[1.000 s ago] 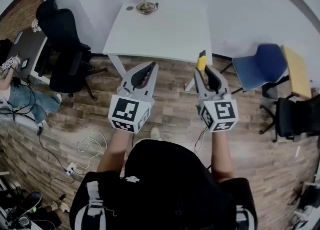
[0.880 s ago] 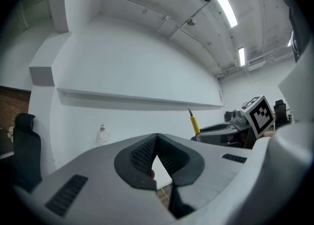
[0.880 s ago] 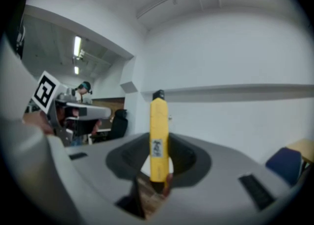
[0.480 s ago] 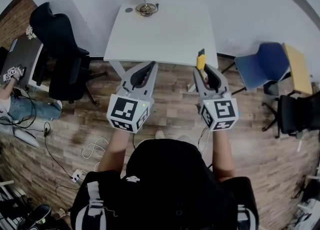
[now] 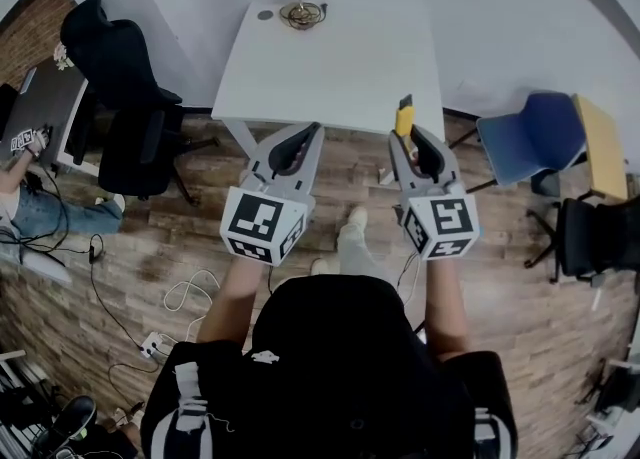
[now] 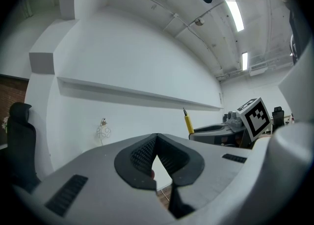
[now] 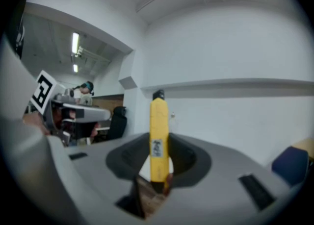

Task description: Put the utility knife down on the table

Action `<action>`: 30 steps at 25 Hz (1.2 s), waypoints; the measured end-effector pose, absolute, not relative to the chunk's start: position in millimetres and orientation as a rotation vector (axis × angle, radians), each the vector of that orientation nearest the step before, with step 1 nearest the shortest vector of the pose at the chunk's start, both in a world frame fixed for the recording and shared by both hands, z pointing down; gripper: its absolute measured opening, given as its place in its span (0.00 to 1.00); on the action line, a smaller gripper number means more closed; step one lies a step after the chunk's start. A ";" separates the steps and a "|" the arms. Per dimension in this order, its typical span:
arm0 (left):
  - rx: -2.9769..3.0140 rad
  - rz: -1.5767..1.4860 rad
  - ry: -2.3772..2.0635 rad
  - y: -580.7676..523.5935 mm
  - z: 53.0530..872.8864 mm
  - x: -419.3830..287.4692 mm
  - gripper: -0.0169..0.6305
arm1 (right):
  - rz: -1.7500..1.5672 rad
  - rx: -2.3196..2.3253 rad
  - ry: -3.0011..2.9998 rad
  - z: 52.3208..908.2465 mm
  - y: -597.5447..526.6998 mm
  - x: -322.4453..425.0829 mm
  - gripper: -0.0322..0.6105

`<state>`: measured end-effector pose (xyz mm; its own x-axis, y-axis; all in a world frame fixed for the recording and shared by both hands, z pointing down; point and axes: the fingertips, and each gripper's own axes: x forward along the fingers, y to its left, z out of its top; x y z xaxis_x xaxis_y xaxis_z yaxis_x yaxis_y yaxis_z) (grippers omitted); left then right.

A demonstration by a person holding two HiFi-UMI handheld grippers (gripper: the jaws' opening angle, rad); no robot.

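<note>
Just short of the table's (image 5: 330,67) near edge, a standing person in black is holding both grippers out side by side over the wood-plank floor (image 5: 150,247). Right gripper (image 5: 405,139) (image 7: 159,143) is clamping a yellow utility knife (image 5: 404,119) (image 7: 158,136); the jaws are pressing on its lower body. The knife is standing upright between them, black end up, well clear of the pads. From the head view the knife is showing against the table's near edge, close to the near right corner. It is in the air, not lying on the tabletop. Left gripper (image 5: 312,130) (image 6: 157,138) is empty, its jaws meeting at the tips with nothing between the ribbed pads, and it is sitting level with the right one, a gap apart.

Table is white, bare on the near side. A small globe ornament on a round gold base (image 5: 301,9) is standing at the far edge, a small dark disc (image 5: 264,15) just left of it. Black office chairs (image 5: 125,77) are standing off the table's left side and a blue chair (image 5: 525,137) off its right. Cables (image 5: 185,297) are trailing on the floor at lower left.
</note>
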<state>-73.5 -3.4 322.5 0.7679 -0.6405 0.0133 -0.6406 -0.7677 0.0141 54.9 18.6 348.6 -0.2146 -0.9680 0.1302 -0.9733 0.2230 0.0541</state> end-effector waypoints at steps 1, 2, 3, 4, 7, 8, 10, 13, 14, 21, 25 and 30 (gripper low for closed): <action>2.937 0.012 -1.066 -6.1 322.1 -72.7 0.05 | 0.061 1.875 -2.350 348.7 14.9 55.4 0.26; 2.936 0.011 -1.069 -9.3 321.6 -72.1 0.05 | 0.063 1.872 -2.354 348.3 10.6 55.8 0.26; 2.935 0.010 -1.073 -13.1 321.3 -71.5 0.05 | 0.063 1.869 -2.360 347.8 5.9 56.4 0.26; 2.934 0.012 -1.078 -17.6 321.6 -70.5 0.05 | 0.062 1.867 -2.366 347.7 0.8 57.6 0.26; 2.927 0.027 -1.087 -32.5 326.5 -65.7 0.05 | 0.066 1.865 -2.376 350.8 -15.1 63.1 0.26; 2.924 0.033 -1.087 -37.6 328.5 -63.8 0.05 | 0.069 1.863 -2.377 352.3 -20.4 65.0 0.26; 2.922 0.041 -1.089 -48.1 331.2 -58.8 0.05 | 0.074 1.860 -2.379 354.0 -31.5 69.9 0.26; 2.915 0.050 -1.086 -64.5 335.3 -48.2 0.05 | 0.086 1.859 -2.380 357.2 -47.8 80.0 0.26; 2.912 0.052 -1.083 -70.6 337.0 -43.9 0.05 | 0.089 1.859 -2.380 358.8 -53.7 84.1 0.26; 2.916 0.062 -1.081 -114.0 338.8 -6.6 0.05 | 0.107 1.861 -2.384 362.4 -100.3 120.5 0.26; 2.904 0.093 -1.106 -140.7 342.3 11.6 0.05 | 0.115 1.851 -2.401 363.0 -128.9 140.6 0.26; 2.898 0.091 -1.135 -171.8 337.1 32.5 0.05 | 0.124 1.817 -2.430 362.6 -164.0 157.0 0.26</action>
<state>32.5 -171.8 337.1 0.7325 -0.6777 0.0644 -0.6793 -0.7338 0.0044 157.0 -164.0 362.6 -0.2803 -0.9507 0.1326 -0.9593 0.2825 -0.0025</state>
